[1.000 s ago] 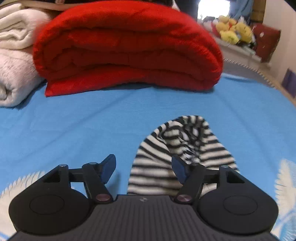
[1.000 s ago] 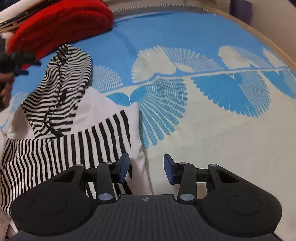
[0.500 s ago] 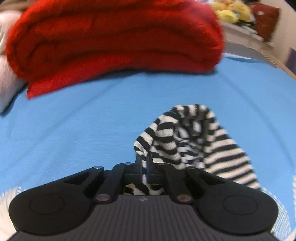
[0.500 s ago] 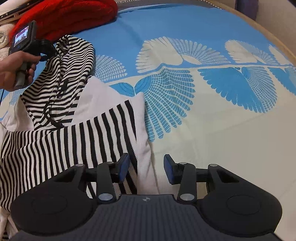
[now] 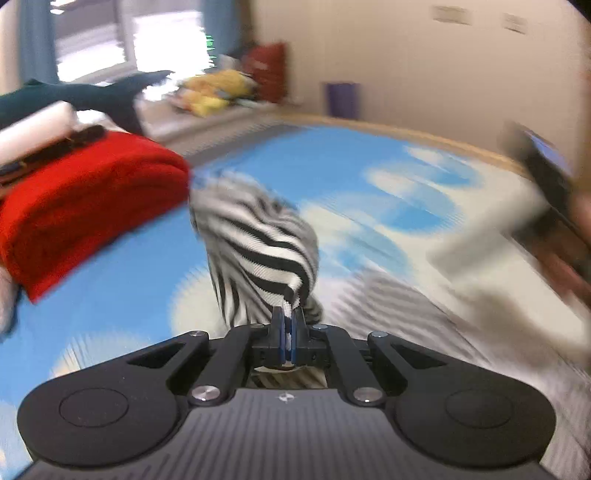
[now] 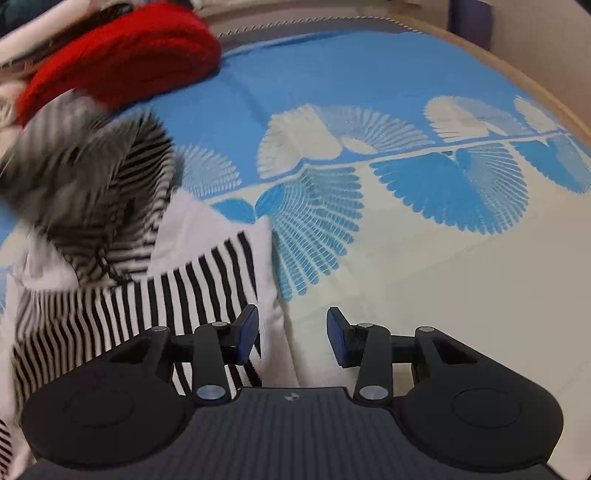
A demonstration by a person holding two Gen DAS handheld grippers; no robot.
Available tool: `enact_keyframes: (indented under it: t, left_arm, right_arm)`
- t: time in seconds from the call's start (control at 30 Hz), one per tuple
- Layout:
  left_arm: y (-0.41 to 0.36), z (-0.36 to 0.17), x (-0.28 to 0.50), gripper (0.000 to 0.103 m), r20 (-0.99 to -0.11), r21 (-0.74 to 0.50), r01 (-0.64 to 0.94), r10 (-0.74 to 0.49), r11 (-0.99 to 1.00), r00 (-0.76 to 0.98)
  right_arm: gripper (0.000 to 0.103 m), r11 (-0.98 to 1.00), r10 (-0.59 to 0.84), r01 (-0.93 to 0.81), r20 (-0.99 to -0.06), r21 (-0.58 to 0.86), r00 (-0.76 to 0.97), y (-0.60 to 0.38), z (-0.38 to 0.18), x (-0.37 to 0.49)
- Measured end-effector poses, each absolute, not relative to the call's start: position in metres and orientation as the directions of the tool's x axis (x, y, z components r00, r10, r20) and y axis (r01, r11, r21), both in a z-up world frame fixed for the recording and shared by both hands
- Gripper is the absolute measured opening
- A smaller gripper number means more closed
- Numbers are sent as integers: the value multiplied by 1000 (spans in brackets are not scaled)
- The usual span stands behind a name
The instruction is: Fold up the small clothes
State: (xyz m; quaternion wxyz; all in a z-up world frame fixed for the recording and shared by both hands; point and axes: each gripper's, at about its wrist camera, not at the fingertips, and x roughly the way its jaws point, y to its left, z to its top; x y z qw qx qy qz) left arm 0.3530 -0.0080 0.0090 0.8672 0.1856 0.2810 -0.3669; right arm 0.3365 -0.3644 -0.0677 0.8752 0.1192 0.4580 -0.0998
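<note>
Left gripper point(image 5: 287, 334) jaws clenched on striped hood point(image 5: 258, 243), lifted so it can fold over the striped hoodie point(image 6: 207, 291) lying mid-bed; right gripper point(image 6: 291, 341) jaws released, hovering at its side edge.

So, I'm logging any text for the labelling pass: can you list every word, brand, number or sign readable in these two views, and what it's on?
No readable words or numbers in either view.
Left gripper body: a small round emblem, no letters.
Right gripper body: the same small emblem, no letters.
Wall plates: too blurred to tell if they carry text.
Striped garment and bedspread: patterns only, no print.
</note>
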Motion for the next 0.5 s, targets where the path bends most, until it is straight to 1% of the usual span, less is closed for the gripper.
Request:
enact_keyframes:
  t: [0.1,0.17,0.2,0.27,0.3,0.33,0.37,0.4,0.47,0.5]
  left_arm:
    - [24,-8,278,5,-732,42,778,-510,627,451]
    - [44,-17,252,9,-760,-40,743,-503,668,411]
    - [54,-18,247,11,-752,-85,709,-512,700,416]
    - [76,-22,254,23,-714,-189,565,-507,803,482]
    - [85,-27,258,24,-700,-256,471,-498,844,511]
    - [97,-38,270,24,-686,-356,336,-488,872,541]
    - [108,-53,277,24,-674,-455,215,-491,864,552]
    - [115,-67,285,24,-679,-522,114,-493,845,544]
    - [118,-91,300,24,-731,-573,-63,-474,817,491]
    - [120,-96,305,24,-735,-590,-102,-480,801,478]
  right_arm:
    - [42,937,-48,301,-788,178,614,-369,-52,322]
    - [42,927,-33,303,-758,220,651,-369,-45,311]
    - [43,923,-22,301,-748,240,663,-369,-42,307]
    - [43,913,15,291,-738,285,675,-365,-41,300]
    - [43,909,40,281,-737,307,675,-363,-43,297]
    - [43,906,68,269,-739,328,671,-360,-44,296]
    - [46,901,113,247,-744,356,658,-355,-48,295]
    - [49,897,152,229,-750,378,644,-350,-52,296]
    - [50,887,217,205,-766,413,605,-341,-61,297]
    - [50,883,244,199,-779,424,578,-336,-67,298]
